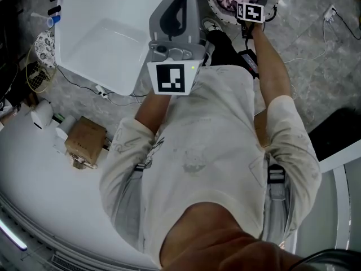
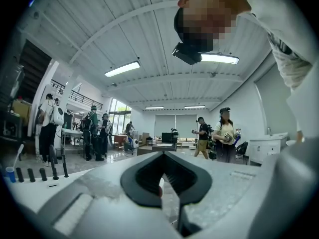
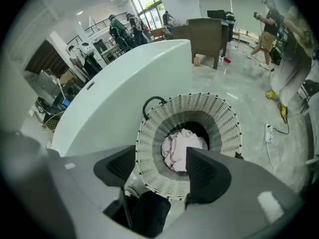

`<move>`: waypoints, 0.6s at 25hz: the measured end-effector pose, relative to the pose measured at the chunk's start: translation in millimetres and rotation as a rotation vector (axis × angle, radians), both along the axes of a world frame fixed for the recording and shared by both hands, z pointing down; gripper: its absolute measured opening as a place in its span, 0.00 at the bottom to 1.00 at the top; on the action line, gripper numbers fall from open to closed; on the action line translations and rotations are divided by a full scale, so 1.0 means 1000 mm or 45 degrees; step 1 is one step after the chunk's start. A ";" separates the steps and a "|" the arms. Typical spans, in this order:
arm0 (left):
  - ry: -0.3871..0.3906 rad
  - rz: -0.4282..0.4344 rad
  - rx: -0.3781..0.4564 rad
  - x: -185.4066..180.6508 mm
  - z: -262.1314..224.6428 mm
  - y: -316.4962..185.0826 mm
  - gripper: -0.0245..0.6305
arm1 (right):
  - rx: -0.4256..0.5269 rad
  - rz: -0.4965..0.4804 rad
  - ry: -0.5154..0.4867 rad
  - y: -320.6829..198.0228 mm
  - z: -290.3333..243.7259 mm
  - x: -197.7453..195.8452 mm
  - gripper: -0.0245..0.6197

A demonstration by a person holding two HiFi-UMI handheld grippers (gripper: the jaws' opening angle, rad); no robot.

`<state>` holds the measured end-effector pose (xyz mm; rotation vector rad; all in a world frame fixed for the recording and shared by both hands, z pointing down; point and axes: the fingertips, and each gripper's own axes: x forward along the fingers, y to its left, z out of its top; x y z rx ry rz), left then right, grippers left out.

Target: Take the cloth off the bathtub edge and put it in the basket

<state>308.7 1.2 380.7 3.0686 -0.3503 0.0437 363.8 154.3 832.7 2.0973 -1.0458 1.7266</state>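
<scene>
You're holding the right gripper [image 3: 162, 156] straight above the basket [image 3: 149, 133], jaws standing wide apart and gripping nothing. That makes it a released claw, pointing down into the opening. The pink cloth [image 3: 179, 146] is lying crumpled at the bottom of the basket, clear of both pads, so the drop-off looks done. Hanging over the middle of the opening rather than its rim makes sense, since anything let go there lands inside and not on the floor.

The basket is sitting on the floor [image 3: 249, 108], just beside the rounded end of the white bathtub [image 3: 124, 83]. That is probably why you're only reaching forward with that arm, not stepping.

You're keeping the left gripper [image 2: 163, 156] up near your chest, pointing away at the room and the ceiling. Its jaws are pressed together at the tips with nothing in them: clenched and empty. It's likely parked there to stay out of the way, as this job needs one hand.

In the head view no cloth is showing on the visible bathtub edge [image 1: 101, 44]. The part of the edge under your body is hidden.
</scene>
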 end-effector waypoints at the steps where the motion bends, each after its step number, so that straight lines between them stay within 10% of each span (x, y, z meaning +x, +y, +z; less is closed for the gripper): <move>1: -0.002 -0.017 -0.001 -0.004 0.000 -0.003 0.04 | 0.004 -0.021 -0.003 -0.004 0.000 -0.003 0.54; 15: 0.045 -0.409 0.031 -0.116 -0.021 -0.074 0.04 | 0.025 -0.417 0.043 -0.093 -0.021 -0.059 0.54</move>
